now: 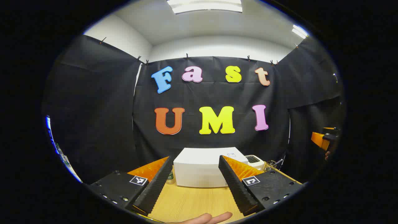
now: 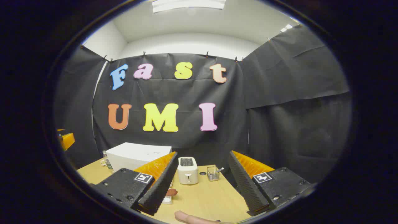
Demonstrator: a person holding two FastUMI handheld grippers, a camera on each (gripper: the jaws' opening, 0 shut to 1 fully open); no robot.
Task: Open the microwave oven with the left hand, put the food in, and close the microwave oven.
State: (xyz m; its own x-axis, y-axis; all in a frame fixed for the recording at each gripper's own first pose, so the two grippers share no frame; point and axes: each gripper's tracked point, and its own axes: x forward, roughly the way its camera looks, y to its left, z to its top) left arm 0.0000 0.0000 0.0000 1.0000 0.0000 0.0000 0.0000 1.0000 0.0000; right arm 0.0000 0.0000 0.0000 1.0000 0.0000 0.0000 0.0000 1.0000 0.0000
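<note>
Microwave (image 1: 202,168), white box, door shut, sits dead ahead of the left gripper (image 1: 194,183), framed between its spread fingers, well apart; long axis runs crosswise to the approach. From the right gripper (image 2: 202,185) the same microwave (image 2: 136,157) lies ahead-left, so left hand is better lined up. Right gripper also open, holding nothing. Toaster (image 2: 187,170) straight ahead between its fingers. Food (image 2: 171,192), small reddish-brown piece, lies just beside its left finger on the table (image 2: 205,199).

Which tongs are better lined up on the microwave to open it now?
Left, probably. The left tongs are open and frame the microwave dead ahead; from the right tongs it sits off left.
</note>
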